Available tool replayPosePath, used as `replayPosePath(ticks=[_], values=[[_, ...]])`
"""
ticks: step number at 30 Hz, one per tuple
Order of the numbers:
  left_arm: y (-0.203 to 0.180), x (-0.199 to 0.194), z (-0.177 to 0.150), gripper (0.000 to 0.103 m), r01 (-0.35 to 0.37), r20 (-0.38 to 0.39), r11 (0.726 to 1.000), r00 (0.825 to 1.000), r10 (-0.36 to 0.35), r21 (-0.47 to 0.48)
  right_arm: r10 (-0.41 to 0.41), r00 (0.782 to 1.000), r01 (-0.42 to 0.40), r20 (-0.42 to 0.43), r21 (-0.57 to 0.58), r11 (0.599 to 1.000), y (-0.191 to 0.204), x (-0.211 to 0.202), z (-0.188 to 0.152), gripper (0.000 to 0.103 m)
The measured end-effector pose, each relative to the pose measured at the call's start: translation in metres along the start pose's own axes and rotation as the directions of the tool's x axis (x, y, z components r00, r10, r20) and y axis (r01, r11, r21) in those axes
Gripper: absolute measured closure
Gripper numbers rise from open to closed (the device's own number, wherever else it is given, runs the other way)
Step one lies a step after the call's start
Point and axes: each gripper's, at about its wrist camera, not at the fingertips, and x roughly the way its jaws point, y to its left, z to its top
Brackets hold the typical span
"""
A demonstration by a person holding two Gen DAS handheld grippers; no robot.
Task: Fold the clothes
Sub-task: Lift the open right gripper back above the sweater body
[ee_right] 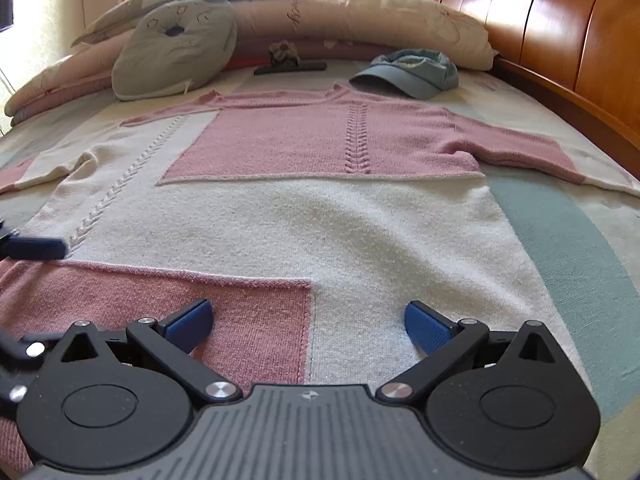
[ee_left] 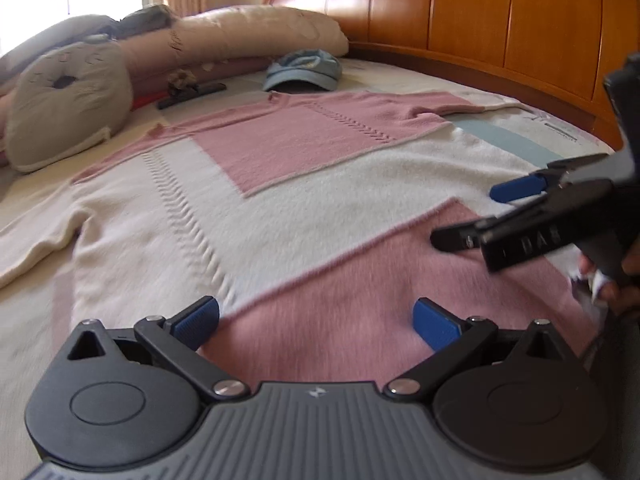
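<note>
The near hem of the sweater (ee_right: 320,224) is hidden under both gripper bodies, so whether any fabric is lifted there cannot be seen, and its left sleeve runs out of the left wrist view at the edge. That view is blurred across the lower half, which smears the knit below the left gripper (ee_left: 318,318). The right gripper (ee_right: 308,322) shows in the left wrist view only as a dark body with one blue pad clear, and the hand (ee_left: 616,280) gripping it is cropped by the frame, with something white and crumpled at its fingers that is too blurred to identify. The left gripper's pads are spread wide apart with nothing between them, over the pink panel at the sweater's near end; contact with the cloth cannot be judged. The right gripper's pads are equally wide apart and hold nothing, straddling the seam where pink meets cream. The sweater lies flat on the bed (ee_right: 560,240), stretching ahead of both grippers with sleeves out to either side. Beyond its collar, far ahead, sit a blue cap (ee_right: 408,72), a grey cushion (ee_right: 172,52) to the left and a small dark object (ee_right: 290,65) too small to make out, before stacked pillows (ee_right: 380,20) and a wooden headboard (ee_right: 560,28) to the right.
</note>
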Motion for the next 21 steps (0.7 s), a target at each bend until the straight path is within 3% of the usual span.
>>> replayPosePath(ticks=[7,10,12,17,21], values=[[-0.006,-0.030,-0.024,0.001,-0.051,-0.004,0.996,0.999,0.051,-0.071,0.063,0.997,-0.063,0.034,0.009,0.998,-0.003,-0.023,-0.017,0.000],[-0.005,-0.034,-0.026,0.001,-0.065,-0.005,0.991,0.998,0.065,-0.119,0.043,0.998,-0.039,0.055,-0.069,0.997,0.006,-0.030,-0.033,0.000],[-0.007,-0.036,-0.025,0.001,-0.083,-0.021,0.986,0.997,0.081,-0.142,0.044,0.996,-0.040,0.073,-0.055,0.998,0.005,-0.032,-0.038,0.000],[-0.012,-0.034,-0.018,0.001,-0.127,-0.088,0.981,0.989,0.115,-0.147,0.053,0.996,-0.052,0.066,-0.026,0.998,0.001,-0.035,-0.033,0.000],[0.000,-0.039,-0.017,0.001,-0.121,-0.087,0.962,0.991,0.102,-0.243,0.034,0.994,-0.035,0.106,0.004,0.999,-0.007,-0.036,-0.009,0.000]])
